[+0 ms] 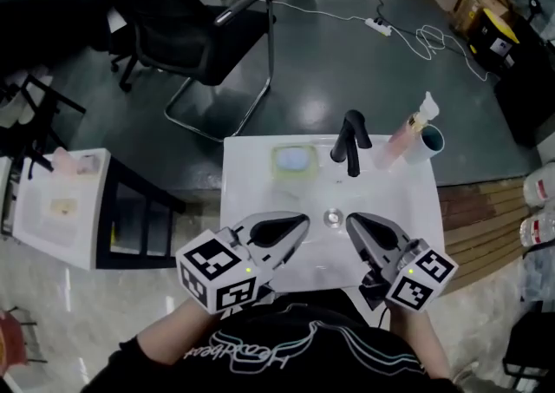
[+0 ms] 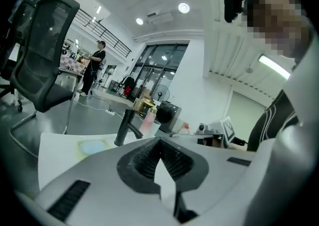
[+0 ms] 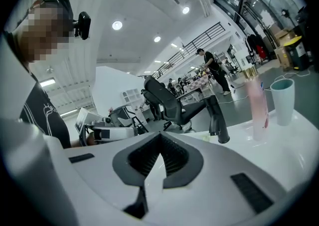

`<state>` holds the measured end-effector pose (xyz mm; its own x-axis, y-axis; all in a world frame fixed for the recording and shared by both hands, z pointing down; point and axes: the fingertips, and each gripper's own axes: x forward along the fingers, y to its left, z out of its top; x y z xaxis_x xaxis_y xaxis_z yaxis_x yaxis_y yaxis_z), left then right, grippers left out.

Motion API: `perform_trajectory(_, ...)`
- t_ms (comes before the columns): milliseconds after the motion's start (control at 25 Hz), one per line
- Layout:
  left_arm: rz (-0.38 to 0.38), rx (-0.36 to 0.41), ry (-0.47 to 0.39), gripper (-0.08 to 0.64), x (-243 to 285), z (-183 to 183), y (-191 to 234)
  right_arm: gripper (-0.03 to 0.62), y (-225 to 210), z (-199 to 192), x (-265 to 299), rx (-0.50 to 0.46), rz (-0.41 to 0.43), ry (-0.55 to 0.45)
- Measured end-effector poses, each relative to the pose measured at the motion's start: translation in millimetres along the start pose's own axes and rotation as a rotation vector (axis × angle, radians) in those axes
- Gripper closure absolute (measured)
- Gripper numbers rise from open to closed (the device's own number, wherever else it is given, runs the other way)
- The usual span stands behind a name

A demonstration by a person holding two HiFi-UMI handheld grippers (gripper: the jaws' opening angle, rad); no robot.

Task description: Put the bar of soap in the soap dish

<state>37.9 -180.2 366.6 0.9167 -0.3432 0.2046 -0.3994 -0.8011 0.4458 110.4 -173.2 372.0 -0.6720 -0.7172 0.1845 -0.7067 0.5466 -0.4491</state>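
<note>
A pale blue bar of soap [image 1: 295, 159] lies in a yellow-green soap dish [image 1: 277, 171] at the back left of the white basin [image 1: 251, 174]; the left gripper view shows the same soap [image 2: 93, 146] beside the tap. My left gripper [image 1: 303, 225] hovers over the basin's front left, its jaws shut with nothing between them [image 2: 160, 141]. Opposite it, the right gripper [image 1: 350, 221] sits over the front right, also shut and empty [image 3: 160, 136]. Both tips point inward toward the drain [image 1: 332, 218], well short of the soap.
A black tap [image 1: 351, 141] stands at the back middle of the basin. A pink pump bottle [image 1: 404, 138] and a teal cup [image 1: 428, 145] are at the back right. A white side table [image 1: 61, 200] stands left, a black office chair [image 1: 204, 27] beyond.
</note>
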Motion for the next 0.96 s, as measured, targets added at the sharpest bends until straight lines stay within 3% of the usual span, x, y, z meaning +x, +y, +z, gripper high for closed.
perform_trajectory(200,0.005,-0.014,-0.033,0.537,-4.8,5.7,-0.1,0.568,8.7,-0.6,-0.5,0.002,0.013,-0.019)
perform_trajectory(760,0.022,-0.039,0.013,0.537,3.6,-15.1,7.4,0.568,0.0,-15.8,-6.3,0.037,-0.023,-0.004)
perform_trajectory(960,0.029,-0.084,0.017,0.537,11.5,-25.5,13.9,0.568,-13.6,-24.8,-8.6,0.05,-0.033,0.0)
